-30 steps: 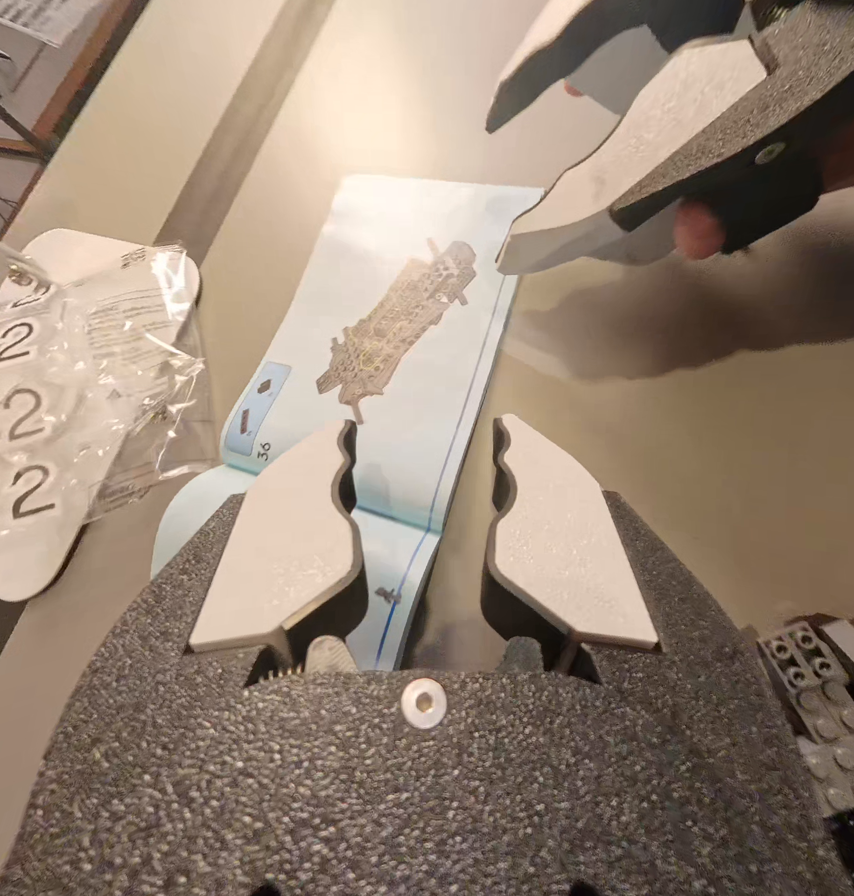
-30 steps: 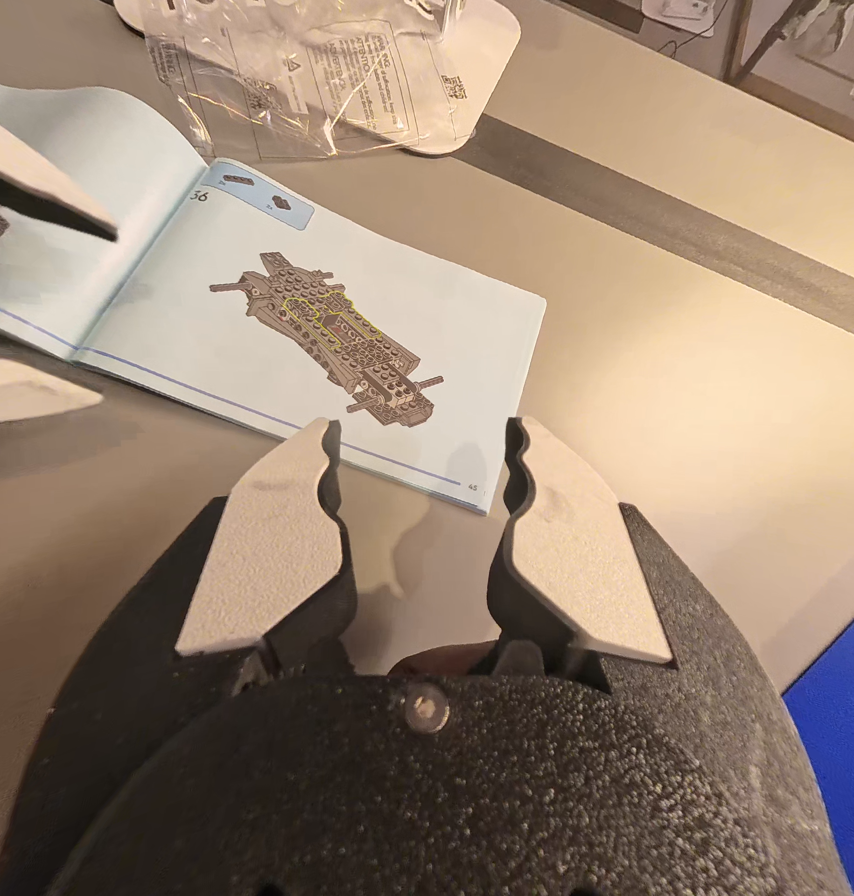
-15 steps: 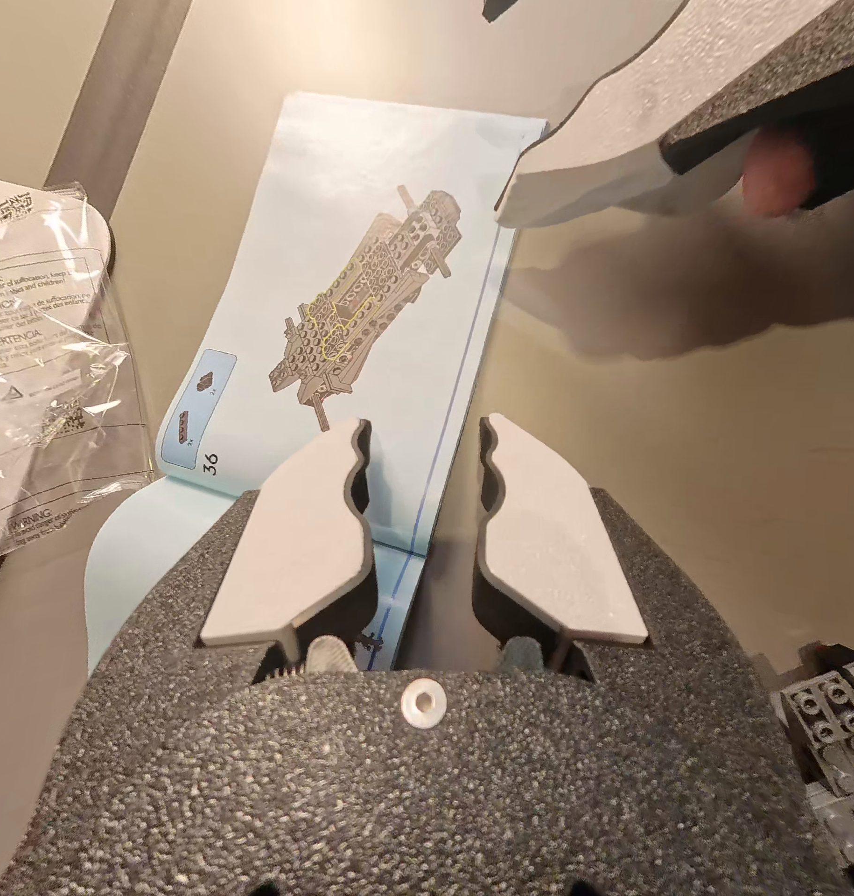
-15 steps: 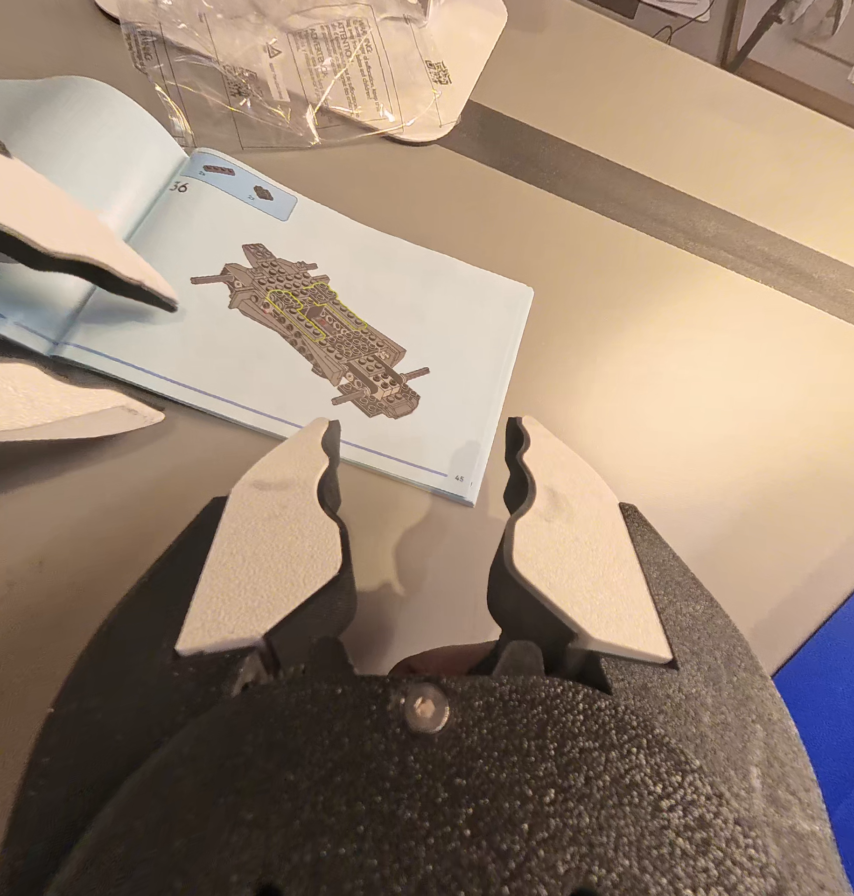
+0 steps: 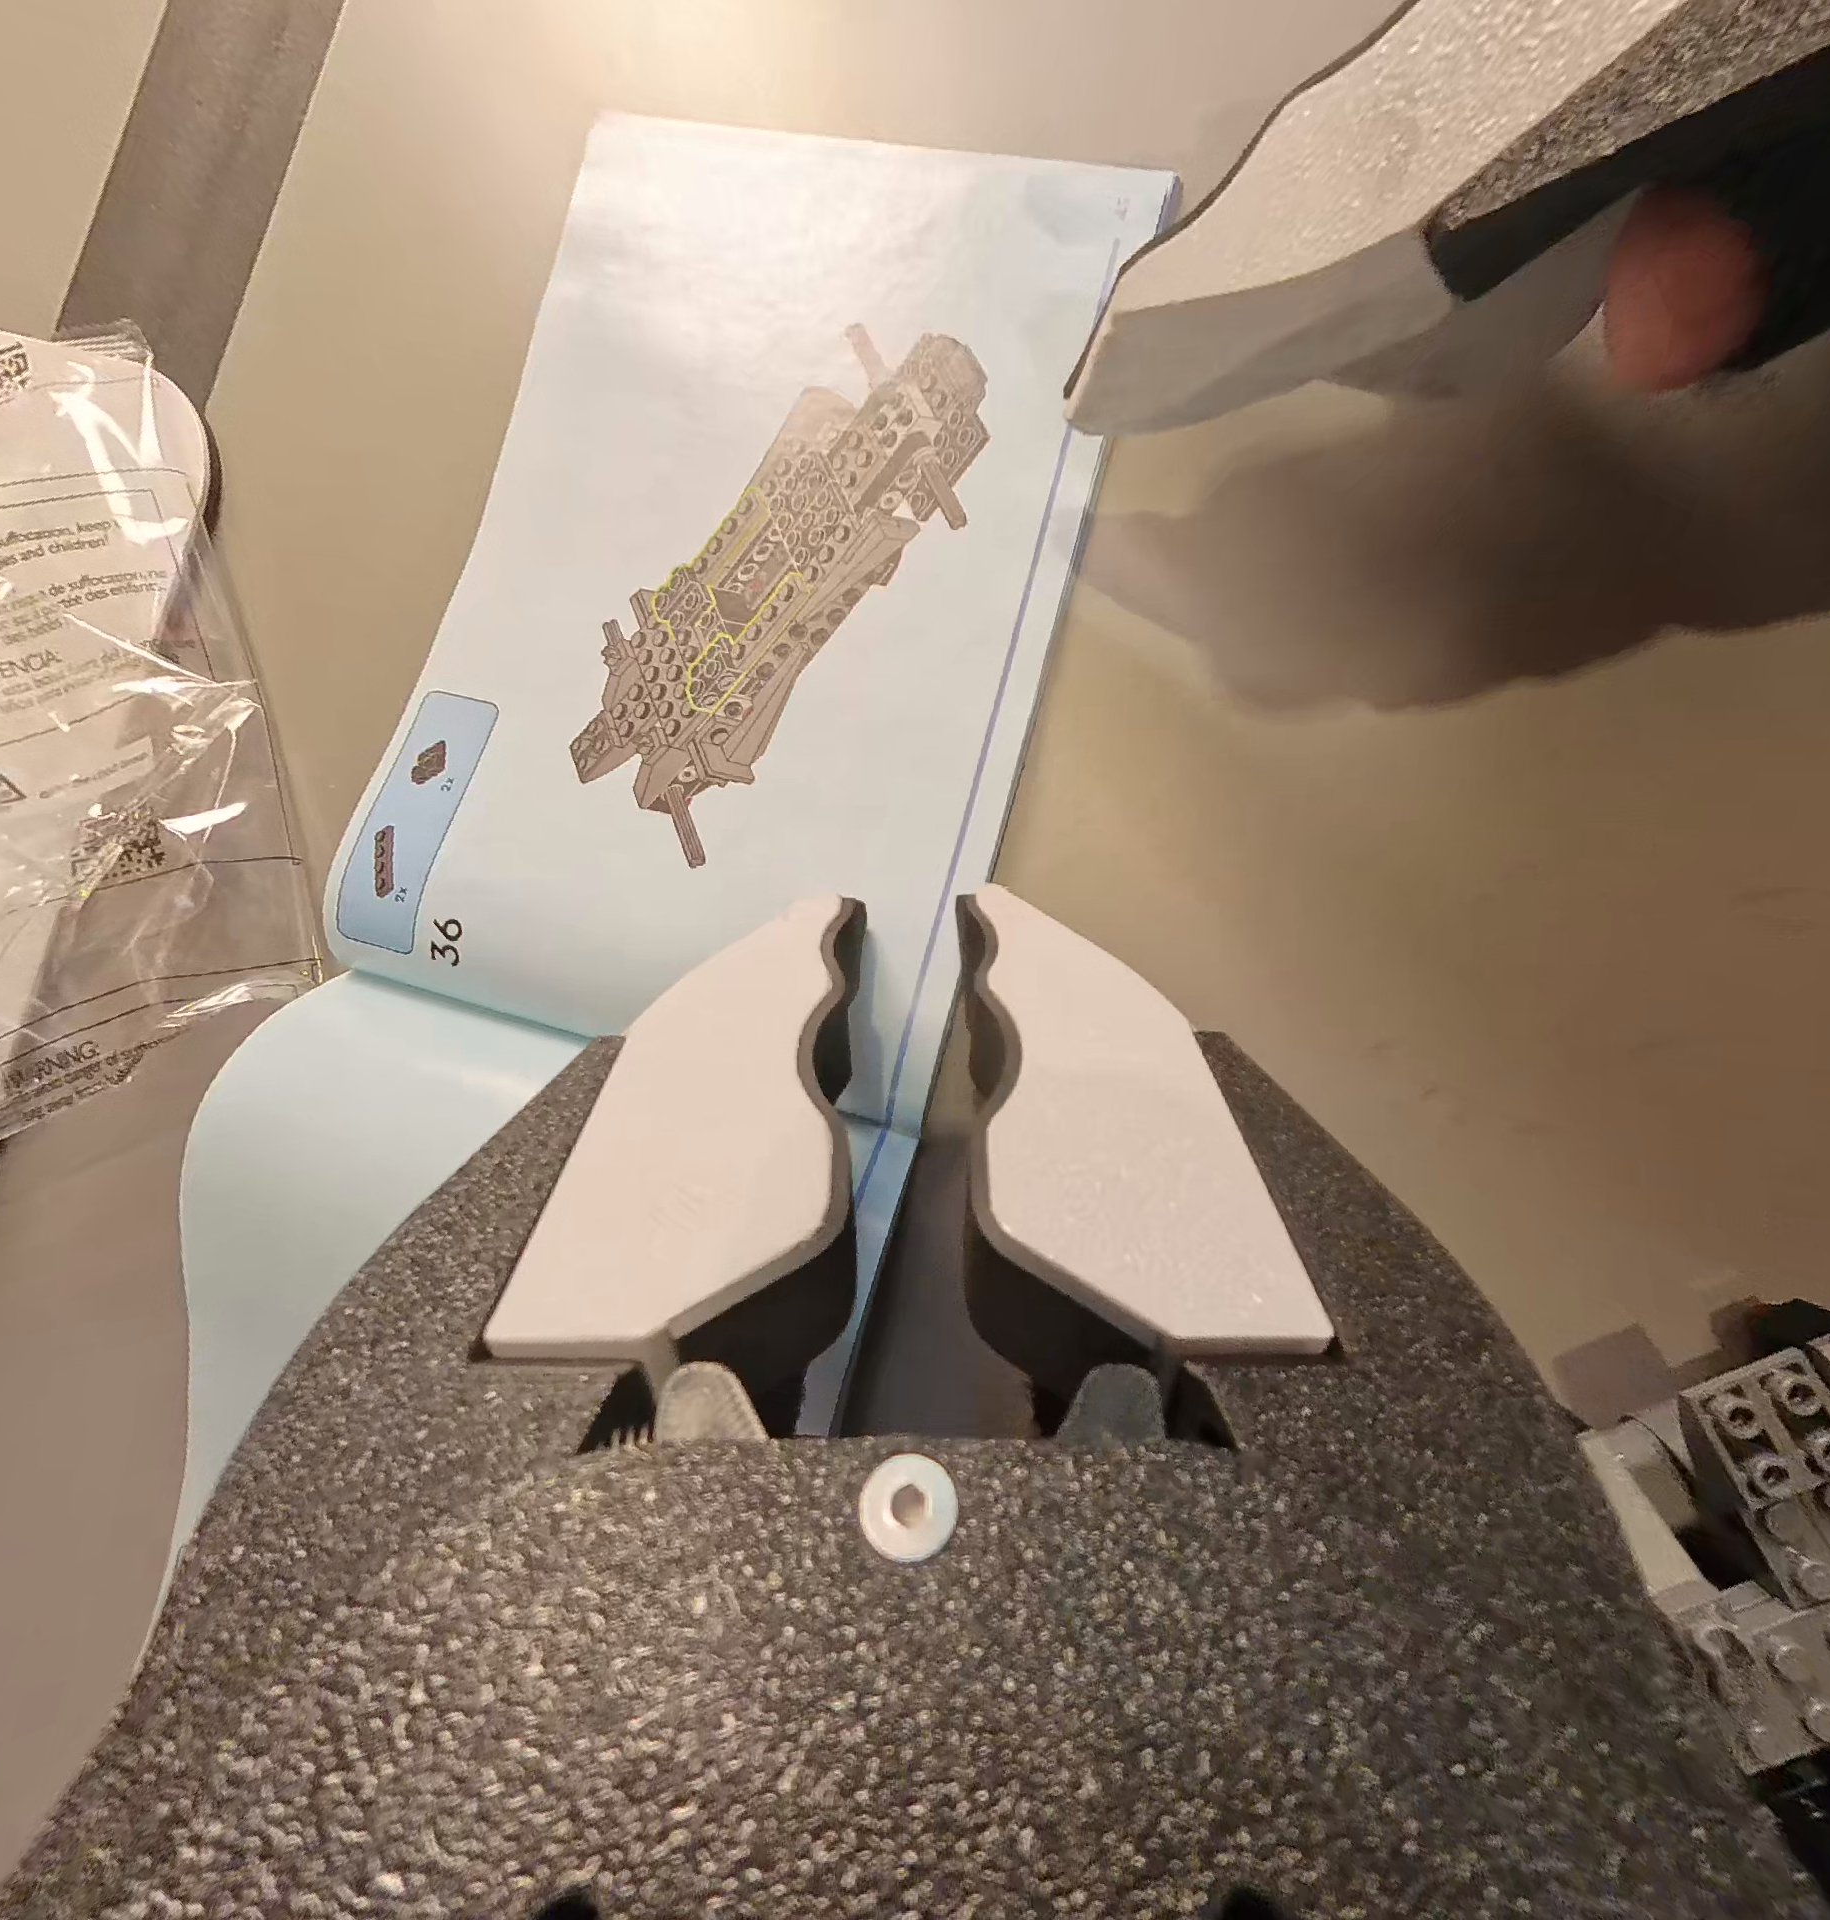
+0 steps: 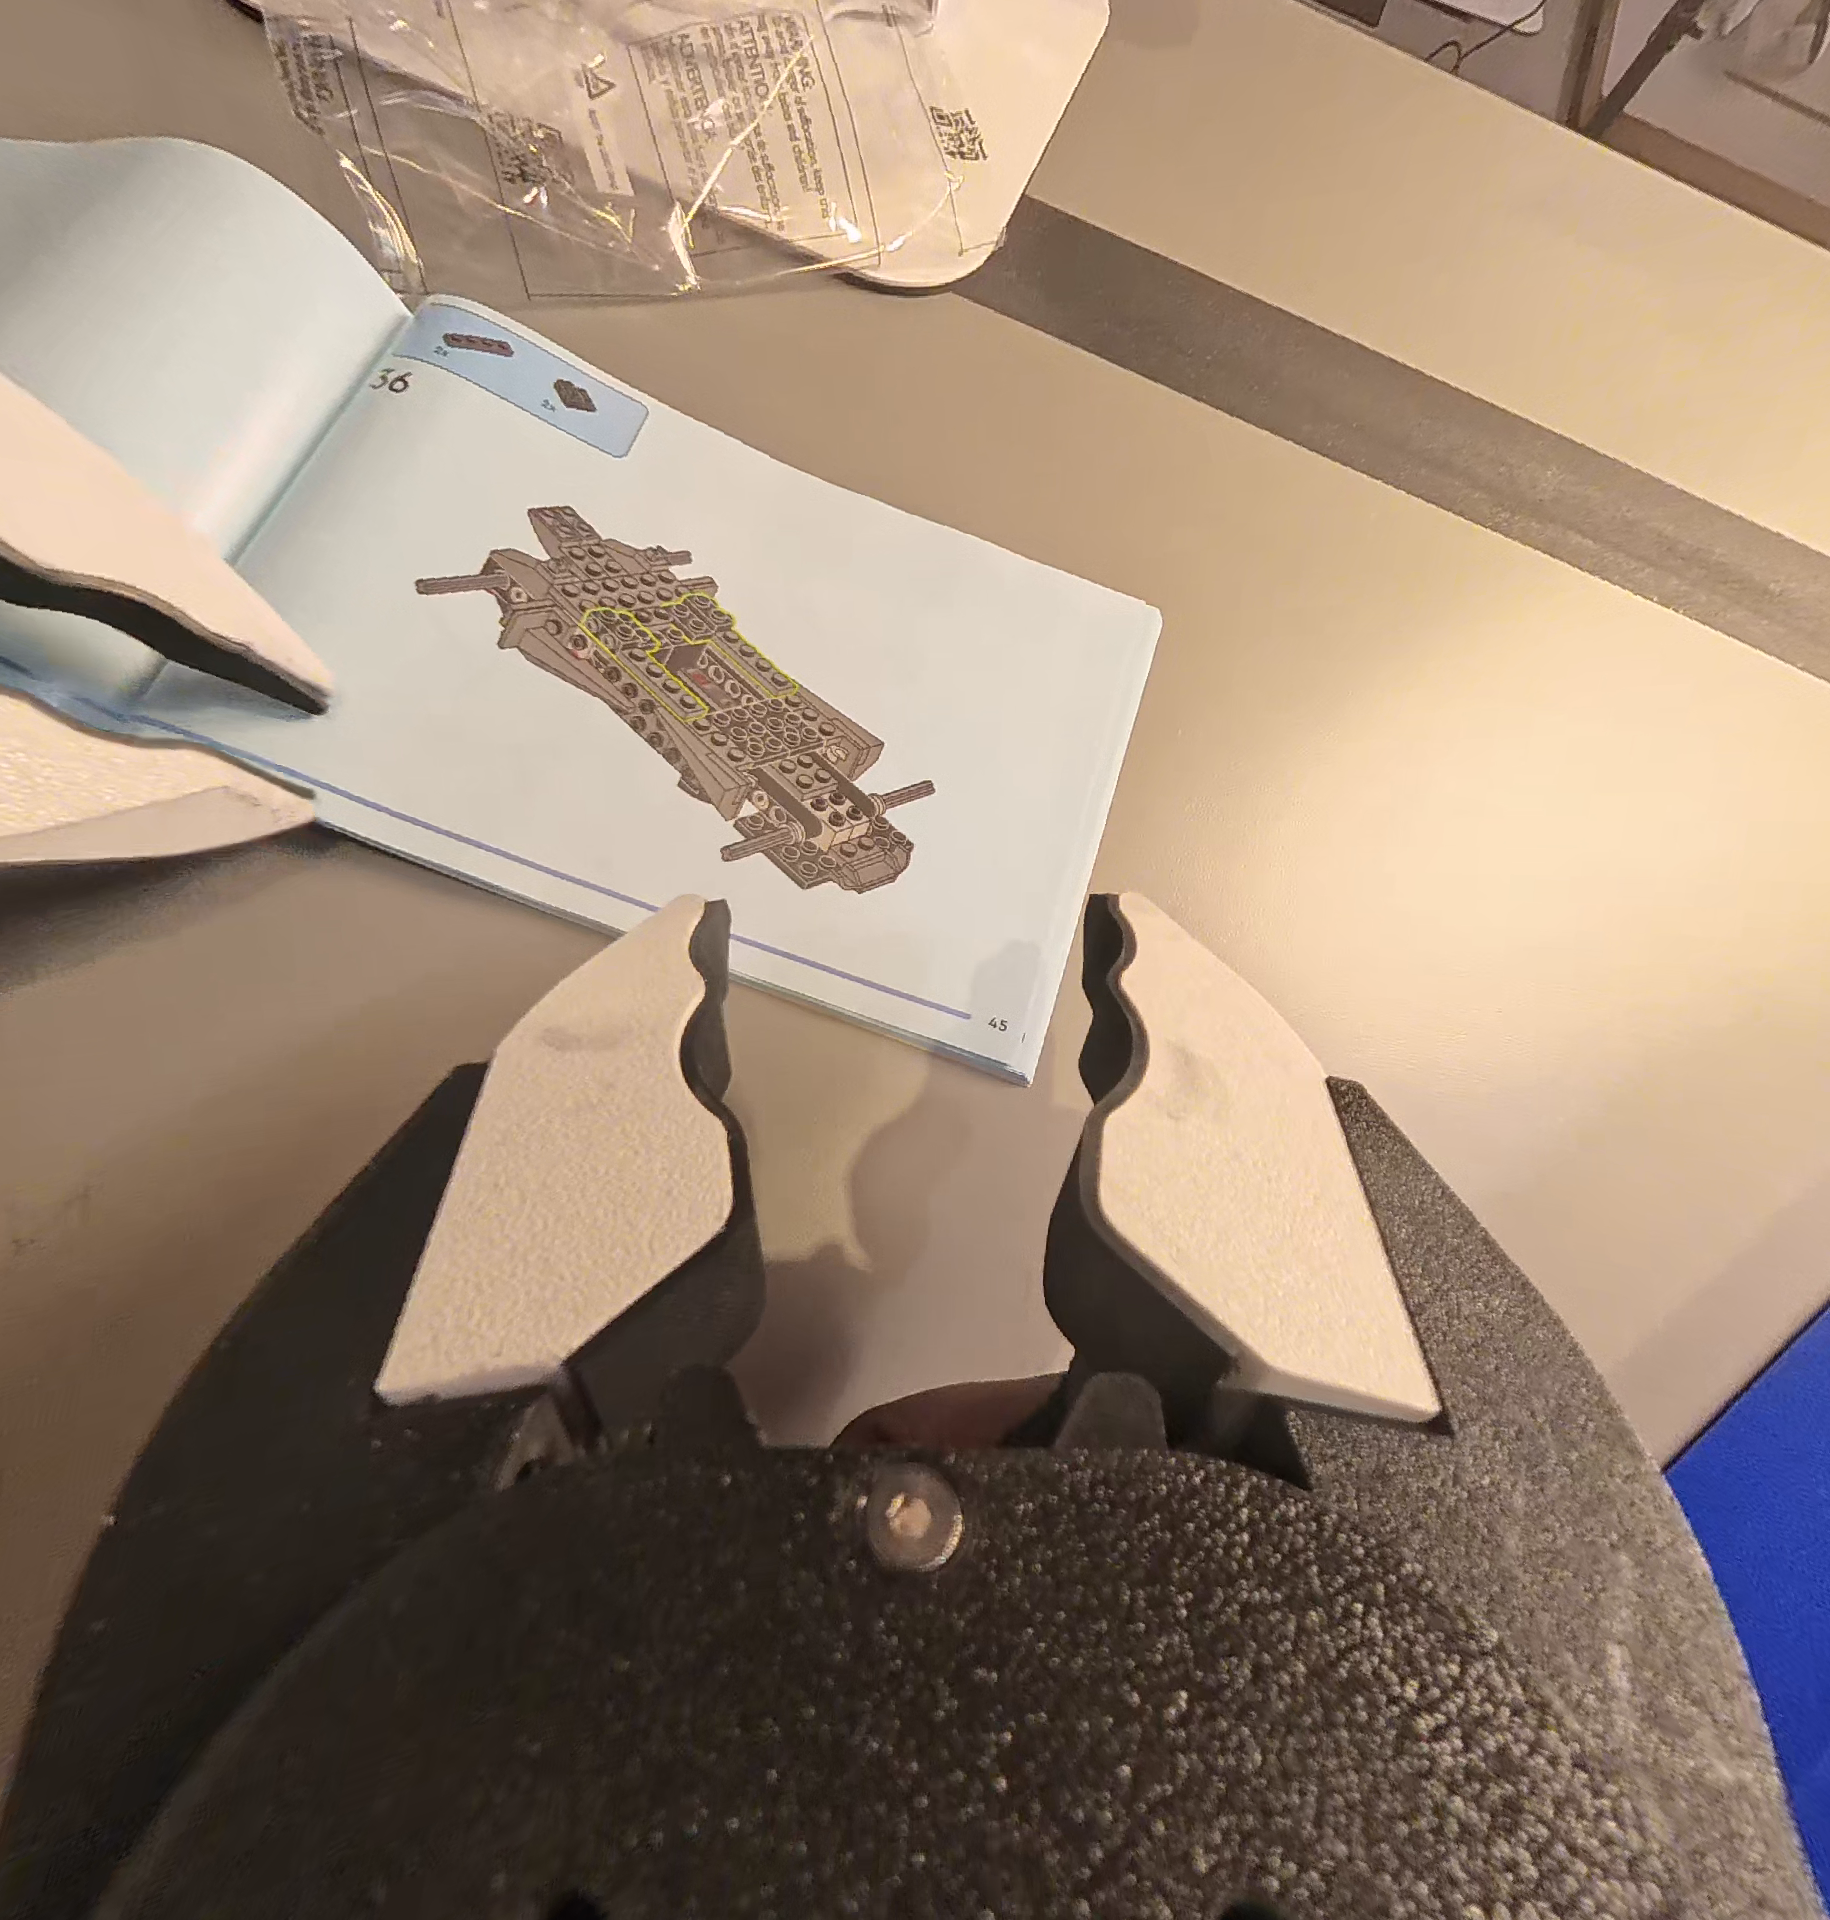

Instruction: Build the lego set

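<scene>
- left gripper (image 5: 906, 914): fingers nearly together w/ a slim gap between them, straddling the long edge of the open light-blue booklet (image 5: 786, 416). one finger sits above the paper, one below. pads don't look pressed on it, so nothing is clamped.
- right gripper (image 6: 906, 925): fingers wide apart, empty, hovering over the table (image 6: 1410, 727) just beside the booklet's near corner.
- booklet lies open on the table. the page w/ the brick drawing is flat, and the opposite leaf (image 6: 163, 260) curls up near the left gripper.
- crumpled clear plastic bags (image 5: 80, 675) lie on white card just past the booklet. a grey brick model (image 5: 1773, 1507) is at the left gripper's right side, and a blue surface (image 6: 1804, 1507) is at the table's edge.
- risks (my read):
  - thin paper. if the fingers meet on only a sliver of the edge, it could slip out or crease.
  - they may catch several leaves at once, or the whole booklet, since the edges are stacked tight.
  - nothing pins the flat page, so a pull could drag the booklet across the table toward the bags.
  - the lower finger is close to the table and could scrape or jam under the paper.
</scene>
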Action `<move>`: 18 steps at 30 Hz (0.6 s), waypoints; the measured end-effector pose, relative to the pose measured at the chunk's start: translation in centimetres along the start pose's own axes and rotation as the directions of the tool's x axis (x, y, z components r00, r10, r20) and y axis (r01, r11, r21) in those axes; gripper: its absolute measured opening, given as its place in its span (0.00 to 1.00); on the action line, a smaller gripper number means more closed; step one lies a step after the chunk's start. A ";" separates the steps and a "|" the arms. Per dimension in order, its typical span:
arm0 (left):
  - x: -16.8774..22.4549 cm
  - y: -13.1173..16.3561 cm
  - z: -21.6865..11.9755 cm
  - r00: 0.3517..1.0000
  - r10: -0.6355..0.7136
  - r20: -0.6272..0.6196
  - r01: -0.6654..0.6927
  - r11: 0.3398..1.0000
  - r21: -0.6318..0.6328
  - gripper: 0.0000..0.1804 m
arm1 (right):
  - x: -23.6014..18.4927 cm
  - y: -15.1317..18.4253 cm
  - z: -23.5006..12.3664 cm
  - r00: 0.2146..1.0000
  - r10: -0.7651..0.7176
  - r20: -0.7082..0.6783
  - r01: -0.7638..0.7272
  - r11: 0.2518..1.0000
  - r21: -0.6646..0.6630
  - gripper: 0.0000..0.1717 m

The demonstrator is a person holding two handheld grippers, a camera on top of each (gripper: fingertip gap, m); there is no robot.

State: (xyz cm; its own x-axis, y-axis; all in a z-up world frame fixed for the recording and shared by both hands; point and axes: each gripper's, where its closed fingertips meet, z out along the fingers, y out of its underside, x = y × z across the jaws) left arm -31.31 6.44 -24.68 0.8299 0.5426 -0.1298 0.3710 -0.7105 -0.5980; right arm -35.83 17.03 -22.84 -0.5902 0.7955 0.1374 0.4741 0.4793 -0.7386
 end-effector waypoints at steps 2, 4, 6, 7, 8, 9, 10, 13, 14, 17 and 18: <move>0.1 0.1 0.0 1.000 0.002 -0.008 -0.002 1.000 0.000 0.12 | 0.0 0.0 0.0 1.000 -0.002 0.001 0.002 1.000 -0.001 0.39; 0.2 0.0 0.1 1.000 0.012 -0.008 -0.012 1.000 0.002 0.14 | 0.0 0.1 0.0 1.000 -0.005 0.000 0.005 1.000 -0.003 0.39; 0.1 -0.1 0.3 1.000 0.022 0.010 -0.022 1.000 0.001 0.15 | -0.1 0.1 0.1 1.000 -0.007 0.001 0.007 1.000 -0.004 0.39; 0.1 0.0 0.4 0.999 0.029 0.016 -0.029 1.000 -0.003 0.16 | -0.1 0.1 0.1 1.000 -0.009 0.001 0.009 1.000 -0.005 0.39; 0.2 0.0 0.5 0.999 0.036 0.022 -0.036 0.999 -0.008 0.16 | -0.1 0.1 0.1 1.000 -0.010 0.001 0.010 1.000 -0.006 0.38; 0.2 0.1 0.6 0.999 0.043 0.028 -0.043 0.999 -0.013 0.17 | -0.1 0.1 0.1 1.000 -0.012 0.001 0.012 1.000 -0.007 0.38; 0.1 0.1 0.6 0.998 0.051 0.036 -0.050 0.999 -0.019 0.17 | -0.1 0.1 0.1 1.000 -0.012 0.001 0.012 1.000 -0.007 0.38; 0.1 0.3 0.7 0.996 0.069 0.054 -0.068 0.997 -0.033 0.14 | -0.2 0.1 0.1 1.000 -0.015 0.000 0.015 1.000 -0.007 0.38; 0.1 0.3 0.7 0.996 0.068 0.052 -0.066 0.997 -0.033 0.13 | -0.2 0.1 0.1 1.000 -0.016 0.000 0.016 1.000 -0.007 0.38; 0.2 0.2 0.5 0.997 0.062 0.044 -0.061 0.998 -0.030 0.11 | -0.1 0.1 0.0 1.000 -0.016 -0.001 0.016 1.000 -0.007 0.38; 0.2 0.2 0.5 0.998 0.058 0.040 -0.057 0.998 -0.028 0.11 | -0.1 0.2 0.0 1.000 -0.016 -0.002 0.016 1.000 -0.008 0.38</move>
State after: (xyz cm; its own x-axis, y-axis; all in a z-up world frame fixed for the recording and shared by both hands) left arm -31.24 6.64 -25.24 0.8327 0.5180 -0.1955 0.3351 -0.7525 -0.5669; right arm -35.72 17.02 -23.00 -0.5966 0.7884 0.1502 0.4699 0.4949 -0.7309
